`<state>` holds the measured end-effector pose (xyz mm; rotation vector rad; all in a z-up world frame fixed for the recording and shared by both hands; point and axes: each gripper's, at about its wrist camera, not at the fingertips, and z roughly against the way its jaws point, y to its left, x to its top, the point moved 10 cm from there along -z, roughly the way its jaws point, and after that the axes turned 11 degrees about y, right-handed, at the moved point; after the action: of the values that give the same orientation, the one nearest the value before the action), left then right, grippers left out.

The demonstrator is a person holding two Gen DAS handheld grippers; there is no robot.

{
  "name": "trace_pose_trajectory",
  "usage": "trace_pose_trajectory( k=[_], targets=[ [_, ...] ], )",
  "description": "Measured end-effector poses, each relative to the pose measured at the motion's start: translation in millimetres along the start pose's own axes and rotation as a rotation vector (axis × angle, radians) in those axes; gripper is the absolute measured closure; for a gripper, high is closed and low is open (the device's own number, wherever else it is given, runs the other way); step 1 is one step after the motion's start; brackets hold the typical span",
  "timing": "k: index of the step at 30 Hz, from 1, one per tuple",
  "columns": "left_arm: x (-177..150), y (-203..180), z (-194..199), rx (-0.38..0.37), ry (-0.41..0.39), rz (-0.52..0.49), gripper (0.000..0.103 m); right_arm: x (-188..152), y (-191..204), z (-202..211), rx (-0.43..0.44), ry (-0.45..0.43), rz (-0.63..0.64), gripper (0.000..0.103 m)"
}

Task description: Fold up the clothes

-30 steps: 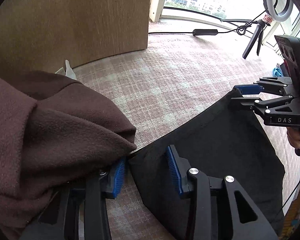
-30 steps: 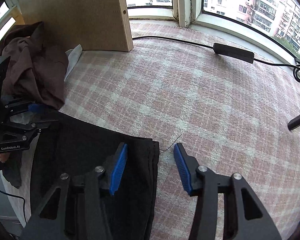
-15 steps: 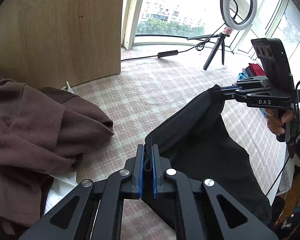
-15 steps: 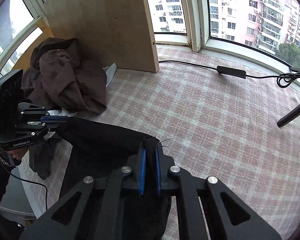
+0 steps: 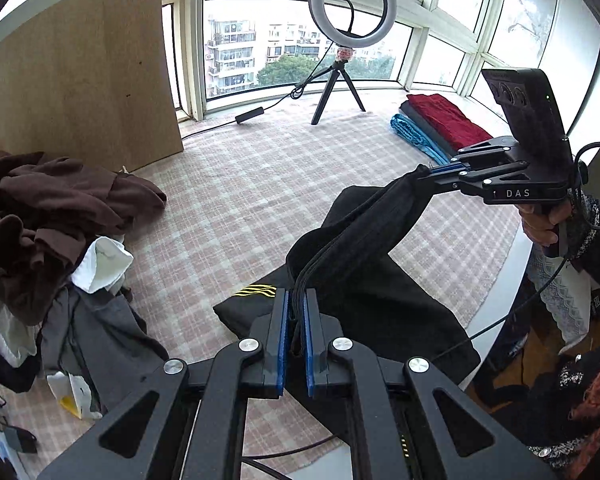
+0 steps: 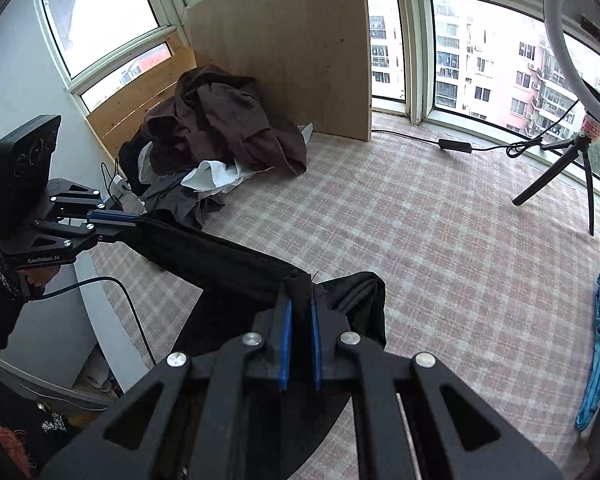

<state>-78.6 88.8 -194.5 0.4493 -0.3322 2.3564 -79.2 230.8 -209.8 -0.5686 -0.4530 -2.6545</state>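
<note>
Black garment held up off the checked mat, strung between the two tongs. Its top edge runs as a taut band from one to the other, so the long axis lies left to right across the person's front. The rest of the cloth hangs down from that edge and pools on the mat below; a small yellow striped mark shows on the part lying flat.

Left gripper: blue pads clenched on a bunched edge of the garment, folds of cloth visible between them. In the right wrist view the same tool sits at the far left, pads pinched on the cloth end, with a hand on its grip.

Right gripper: pads closed on the other corner, cloth bunched up between them. In the left wrist view it is at the right and higher than the left one, so the band slopes upward toward it. Hand on the handle.

Surroundings:
- Heap of brown clothes with white and grey pieces beneath, at the left end of the mat against a wooden board.
- Ring light on a small tripod near the windows.
- Red cloth and blue cloth laid flat at the far right.
</note>
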Motion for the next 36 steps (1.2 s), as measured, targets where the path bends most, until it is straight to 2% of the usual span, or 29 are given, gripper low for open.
trace_pose_trajectory(
  k=[5,9,14,17,18,22,25,27,31,34,36],
  targets=[
    [-61,-56,-8,-0.016,0.055,-0.014,0.097,-69,17,4,0.006,0.035,-0.001,0.095],
    [-97,-78,-27,-0.044,0.098,0.022,0.097,-110,24,-7,0.010,0.070,-0.018,0.095],
    [-131,-93,-49,-0.076,0.154,0.050,0.095,-147,31,-22,0.007,0.137,-0.016,0.095],
    [-151,-98,-61,-0.058,0.222,0.056,0.084,-163,34,-25,0.014,0.184,-0.014,0.092],
    [-157,-99,-62,-0.053,0.239,0.059,0.083,-168,36,-26,0.016,0.200,-0.014,0.087],
    [-170,-112,-34,-0.059,0.243,0.053,0.083,-190,41,-30,0.025,0.263,-0.011,0.081],
    [-177,-120,-2,-0.060,0.230,0.041,0.078,-190,53,7,0.133,0.221,-0.012,0.069],
    [-179,-120,19,-0.050,0.221,0.048,0.073,-191,56,31,0.144,0.195,0.007,0.068],
    [-176,-108,51,-0.022,0.194,0.095,0.073,-189,53,66,0.176,0.151,-0.016,0.068],
    [-174,-91,60,0.026,0.189,0.119,0.073,-182,46,84,0.187,0.103,-0.039,0.068],
    [-177,-85,57,0.046,0.212,0.126,0.073,-181,42,81,0.162,0.104,-0.039,0.068]
  ],
)
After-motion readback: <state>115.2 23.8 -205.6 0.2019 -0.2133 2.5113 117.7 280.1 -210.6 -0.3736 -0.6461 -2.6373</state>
